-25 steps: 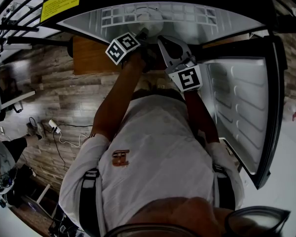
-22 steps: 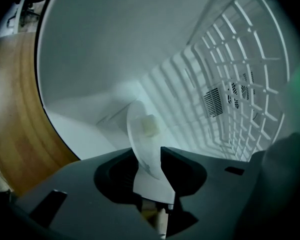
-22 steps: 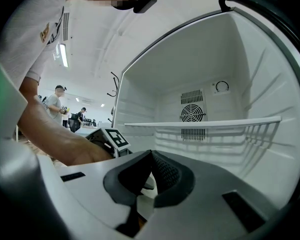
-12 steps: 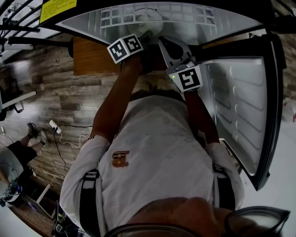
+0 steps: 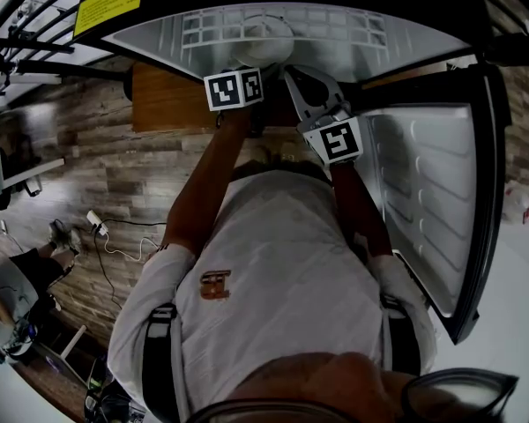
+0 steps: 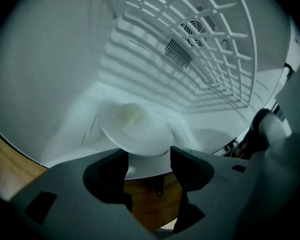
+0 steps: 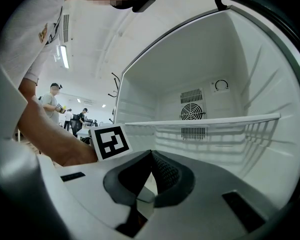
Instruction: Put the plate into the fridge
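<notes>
Left gripper [image 6: 149, 158] pitched down, jaws just opened wide, plate [image 6: 135, 129] rim loose between them. Right gripper [image 7: 151, 156] level, jaws together, empty. Both arms [image 5: 203, 183] reach toward 12 o'clock.

Shirt [image 5: 282, 263]: white, short-sleeved; red-brown emblem [image 5: 215, 282] shown at 9 o'clock. Straps [image 5: 161, 351]: dark, worn over both shoulders. Left gripper [image 6: 149, 156], right gripper [image 7: 151, 176]: grey-bodied, fitted with black-and-white marker cubes [image 5: 234, 88].

— What lies ahead of the right gripper [image 7: 151, 156]?
— The open fridge [image 7: 215, 59]: white walls, a wire shelf [image 7: 205, 120] across it, and a round fan grille [image 7: 192, 112] on the back wall (a small dial [image 7: 221, 86] sits up and to its right).
— And the jaws?
— Pressed together, nothing between them.
— To the left?
— A bare forearm [image 7: 45, 134], with a marker cube [image 7: 110, 142] just beside it.
</notes>
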`<state>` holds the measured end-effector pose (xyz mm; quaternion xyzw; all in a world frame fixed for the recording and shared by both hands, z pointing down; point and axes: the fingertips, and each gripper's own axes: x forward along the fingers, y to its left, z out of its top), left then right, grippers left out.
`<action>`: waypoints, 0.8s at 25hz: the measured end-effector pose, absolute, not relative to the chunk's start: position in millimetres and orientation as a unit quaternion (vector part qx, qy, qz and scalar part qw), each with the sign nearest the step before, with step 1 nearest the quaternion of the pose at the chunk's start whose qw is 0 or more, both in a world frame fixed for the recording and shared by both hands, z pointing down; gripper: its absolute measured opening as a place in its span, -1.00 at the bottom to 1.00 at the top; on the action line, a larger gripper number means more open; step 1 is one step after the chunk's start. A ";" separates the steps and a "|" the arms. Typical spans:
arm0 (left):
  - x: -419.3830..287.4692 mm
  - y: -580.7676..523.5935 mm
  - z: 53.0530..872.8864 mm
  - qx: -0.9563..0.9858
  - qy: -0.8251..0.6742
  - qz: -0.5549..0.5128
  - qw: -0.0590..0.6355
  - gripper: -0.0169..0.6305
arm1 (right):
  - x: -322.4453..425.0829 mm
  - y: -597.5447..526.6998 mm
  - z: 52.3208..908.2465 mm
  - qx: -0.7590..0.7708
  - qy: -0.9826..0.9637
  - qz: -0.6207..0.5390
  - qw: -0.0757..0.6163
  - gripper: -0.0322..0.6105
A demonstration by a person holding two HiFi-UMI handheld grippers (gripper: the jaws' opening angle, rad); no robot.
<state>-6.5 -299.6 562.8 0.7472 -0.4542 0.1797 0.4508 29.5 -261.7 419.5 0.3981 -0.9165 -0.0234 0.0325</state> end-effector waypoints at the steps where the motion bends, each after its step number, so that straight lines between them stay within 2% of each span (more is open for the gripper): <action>1: -6.1 -298.2 563.5 0.751 -0.453 0.190 0.442 -0.12 | 29.6 -261.7 419.7 0.398 -0.917 -0.023 0.032 -0.80; 12: -8.6 -287.0 569.0 0.795 -0.456 0.242 0.318 -0.11 | 34.1 -261.9 428.3 0.396 -0.917 -0.018 0.044 -0.80; 20: -16.3 -278.6 575.4 0.803 -0.466 0.274 0.253 -0.12 | 31.8 -256.9 433.0 0.393 -0.918 -0.015 0.053 -0.80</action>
